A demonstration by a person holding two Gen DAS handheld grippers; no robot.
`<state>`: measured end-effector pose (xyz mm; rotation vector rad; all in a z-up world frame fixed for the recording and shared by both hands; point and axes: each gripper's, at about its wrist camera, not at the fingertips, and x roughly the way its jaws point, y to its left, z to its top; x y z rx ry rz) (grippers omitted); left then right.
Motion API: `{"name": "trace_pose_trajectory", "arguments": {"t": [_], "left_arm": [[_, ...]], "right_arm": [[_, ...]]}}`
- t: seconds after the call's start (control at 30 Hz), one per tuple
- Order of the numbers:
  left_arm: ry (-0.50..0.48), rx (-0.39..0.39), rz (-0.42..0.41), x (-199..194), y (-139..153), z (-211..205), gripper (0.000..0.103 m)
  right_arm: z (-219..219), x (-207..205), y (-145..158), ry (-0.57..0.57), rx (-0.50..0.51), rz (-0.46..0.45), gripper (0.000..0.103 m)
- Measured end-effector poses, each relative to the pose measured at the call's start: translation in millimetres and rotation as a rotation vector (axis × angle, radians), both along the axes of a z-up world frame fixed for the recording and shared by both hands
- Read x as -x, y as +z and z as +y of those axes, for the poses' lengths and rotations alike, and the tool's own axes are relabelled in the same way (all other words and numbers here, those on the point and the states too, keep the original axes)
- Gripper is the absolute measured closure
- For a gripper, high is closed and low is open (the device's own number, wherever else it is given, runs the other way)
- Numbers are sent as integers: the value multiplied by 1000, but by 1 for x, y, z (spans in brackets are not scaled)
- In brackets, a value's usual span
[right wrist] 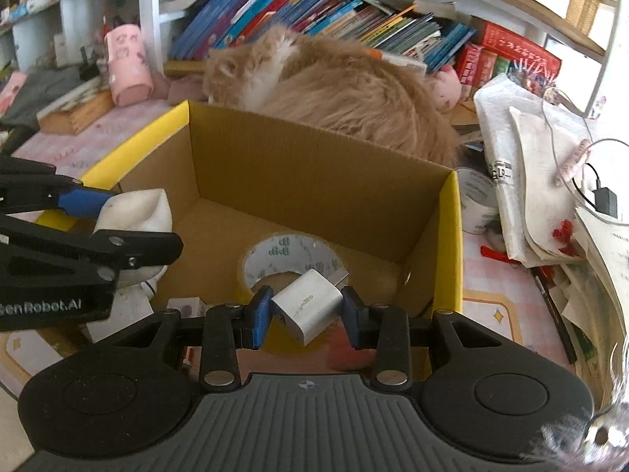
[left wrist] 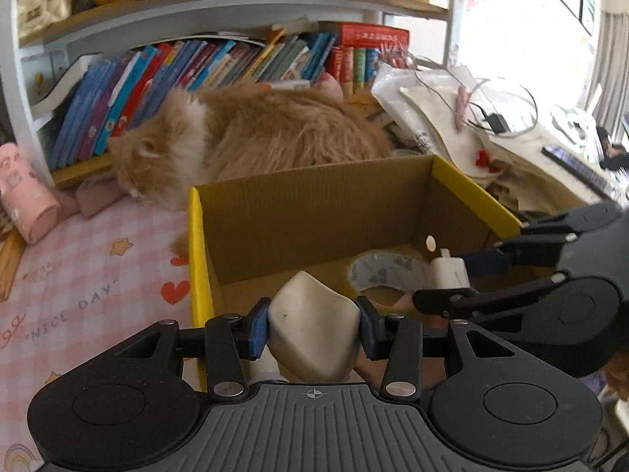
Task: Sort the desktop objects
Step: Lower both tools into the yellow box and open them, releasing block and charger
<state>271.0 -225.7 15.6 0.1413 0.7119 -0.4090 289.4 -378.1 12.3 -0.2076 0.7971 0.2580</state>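
Observation:
An open cardboard box (left wrist: 306, 216) with yellow edges stands on the desk; it also shows in the right wrist view (right wrist: 314, 181). A roll of tape (right wrist: 287, 255) lies on its floor, also seen in the left wrist view (left wrist: 385, 271). My left gripper (left wrist: 312, 330) is shut on a cream-white angular object (left wrist: 310, 326) above the box's near left corner; it shows in the right wrist view (right wrist: 137, 208). My right gripper (right wrist: 306, 314) is shut on a white charger plug (right wrist: 308, 305) over the tape roll; the plug shows in the left wrist view (left wrist: 450, 271).
An orange and white cat (left wrist: 251, 133) lies right behind the box, in front of a shelf of books (left wrist: 204, 70). A pink cup (left wrist: 27, 196) lies at the left. Papers and cables (right wrist: 542, 165) pile up to the right of the box.

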Motion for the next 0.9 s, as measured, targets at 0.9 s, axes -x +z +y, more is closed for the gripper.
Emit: {"name": "trace_pose_trajectory", "arguments": {"t": [0.9], "left_arm": [[168,82,-250,50,50,32,17]], "right_arm": [[2,31,41,-28,-108,-166,37]]}}
